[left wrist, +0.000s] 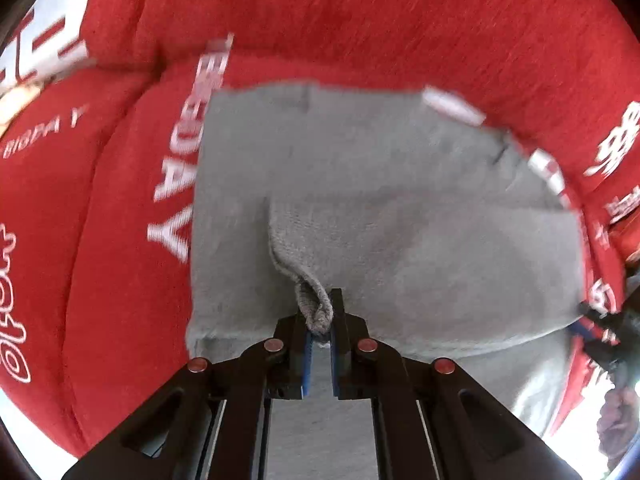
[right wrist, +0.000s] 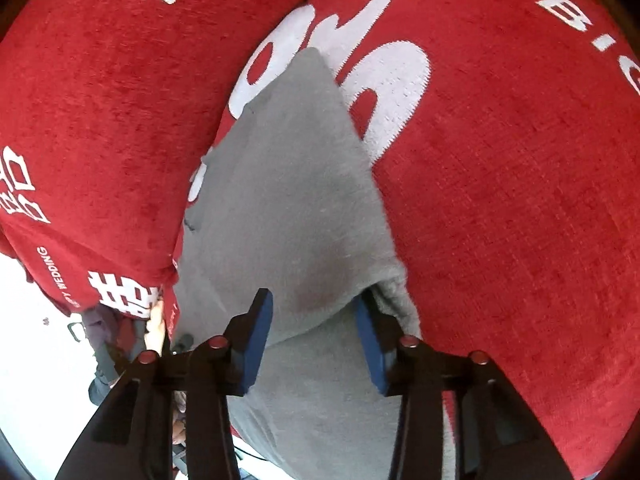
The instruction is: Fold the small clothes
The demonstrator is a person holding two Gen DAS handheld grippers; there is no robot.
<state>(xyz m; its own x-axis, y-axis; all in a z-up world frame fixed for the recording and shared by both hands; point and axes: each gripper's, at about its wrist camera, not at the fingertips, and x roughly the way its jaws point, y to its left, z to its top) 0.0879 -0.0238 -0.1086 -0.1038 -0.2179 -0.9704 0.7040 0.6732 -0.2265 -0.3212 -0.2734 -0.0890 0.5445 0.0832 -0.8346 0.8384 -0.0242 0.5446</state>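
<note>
A small grey knit garment [left wrist: 380,200] lies spread on a red cover with white lettering [left wrist: 360,20]. My left gripper [left wrist: 320,320] is shut on a pinched fold of the grey garment's near edge, which stands up between the blue pads. In the right wrist view the same grey garment [right wrist: 288,184] runs away from me in a pointed shape. My right gripper [right wrist: 316,320] is open, its blue pads [right wrist: 260,344] astride the cloth, with a rolled edge against the right finger.
The red cover [right wrist: 520,200] drapes over soft rounded cushions with a seam between them. At the lower left of the right wrist view the cover's edge drops off to a white floor [right wrist: 32,320] with dark objects below. The other gripper shows at the right edge of the left wrist view [left wrist: 600,328].
</note>
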